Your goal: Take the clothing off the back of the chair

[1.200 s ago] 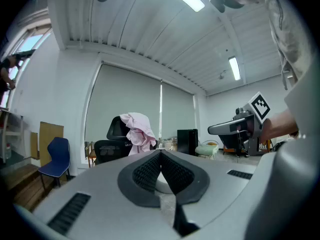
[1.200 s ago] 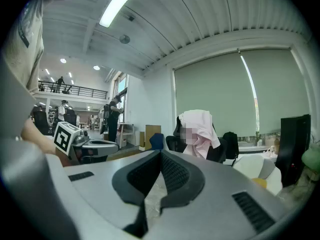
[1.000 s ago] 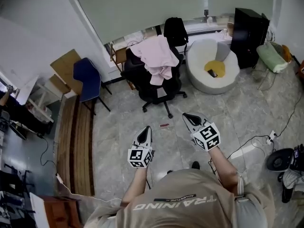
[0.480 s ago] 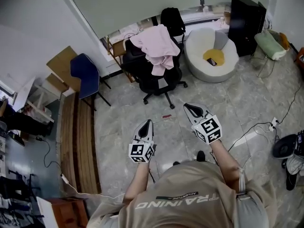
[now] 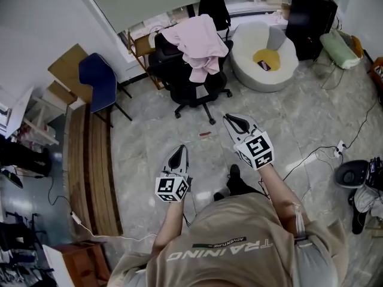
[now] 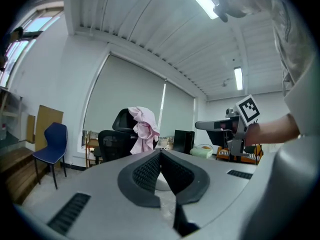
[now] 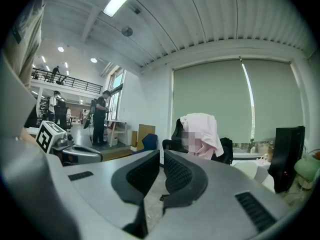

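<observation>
Ahead, clothing (image 5: 197, 40) over chair (image 5: 192, 89), beanbag (image 5: 246, 67) beside, left fingers (image 5: 178, 158) and right fingers (image 5: 239, 123) closed, empty

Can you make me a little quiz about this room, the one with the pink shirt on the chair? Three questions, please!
1. True or false: the pink shirt hangs over the back of the black chair.
2. What colour is the small chair by the left wall? A red, B blue, C yellow.
3. Fill the gap: the left tongs and the right tongs are both ___ and hold nothing.

Key: 1 true. 2 B. 3 shut.
</observation>
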Demonstrator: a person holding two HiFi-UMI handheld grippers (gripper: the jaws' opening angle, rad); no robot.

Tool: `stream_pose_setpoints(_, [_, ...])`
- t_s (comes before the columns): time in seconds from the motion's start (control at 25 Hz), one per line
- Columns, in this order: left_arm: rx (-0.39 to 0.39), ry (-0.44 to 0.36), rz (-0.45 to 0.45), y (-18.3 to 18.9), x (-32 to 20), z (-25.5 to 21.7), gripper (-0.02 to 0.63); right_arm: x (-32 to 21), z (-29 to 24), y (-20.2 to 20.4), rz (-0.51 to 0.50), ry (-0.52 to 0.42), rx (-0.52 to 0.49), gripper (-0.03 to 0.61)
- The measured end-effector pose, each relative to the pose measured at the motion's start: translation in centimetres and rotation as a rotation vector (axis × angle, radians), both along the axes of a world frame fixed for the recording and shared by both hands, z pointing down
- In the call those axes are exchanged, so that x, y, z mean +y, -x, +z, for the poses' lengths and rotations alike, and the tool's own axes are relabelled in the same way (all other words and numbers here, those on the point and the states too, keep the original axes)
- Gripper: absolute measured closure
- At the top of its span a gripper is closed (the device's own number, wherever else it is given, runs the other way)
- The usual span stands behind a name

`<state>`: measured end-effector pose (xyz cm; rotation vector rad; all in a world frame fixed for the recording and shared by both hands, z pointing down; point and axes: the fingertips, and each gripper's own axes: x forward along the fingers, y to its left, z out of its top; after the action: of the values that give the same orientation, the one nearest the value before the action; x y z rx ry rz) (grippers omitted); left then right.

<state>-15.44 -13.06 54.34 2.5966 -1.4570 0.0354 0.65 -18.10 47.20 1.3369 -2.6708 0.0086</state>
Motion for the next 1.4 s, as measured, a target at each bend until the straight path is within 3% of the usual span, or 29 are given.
stream_pose_setpoints(0.2, [0.000, -0.010, -0.037, 1.0, -4.2, -0.8, 0.601, -3.9, 1.1, 0.8, -0.030, 0.023, -0.004, 0.544])
stream_pose_setpoints(0.48, [-0.069, -0.035, -0.002, -0.6, -12.7, -2.3, 0.601, -12.7, 1.0, 0.5, -0.032, 0.016, -0.028, 0.545])
stream_pose_setpoints(0.76, [-0.073, -0.048, -0.021, -2.4, -20.6, -3.2, 0.601, -19.9, 0.3, -0.1, -0.071, 0.005, -0.028, 0.544])
stream_pose_setpoints(1.2, [-0.067, 0.005, -0.070, -1.8, -25.9, -1.0, 0.601, -25.5, 0.1, 3.0, -0.174, -0.012, -0.038, 0.541])
stream_pose_setpoints(1.24, [-0.068, 0.013, -0.076, -1.3, -26.2, -0.8, 0.601, -25.7, -0.4, 3.5, -0.183, -0.012, -0.042, 0.533])
stream_pose_setpoints(1.32, [-0.068, 0.022, -0.076, -0.6, -27.0, -0.6, 0.601, -26.3, -1.8, 4.4, -0.197, -0.020, -0.055, 0.425])
stream_pose_setpoints(1.4, [-0.067, 0.018, -0.055, -0.2, -28.2, -0.7, 0.601, -27.4, -3.5, 5.2, -0.179, -0.060, -0.058, 0.404])
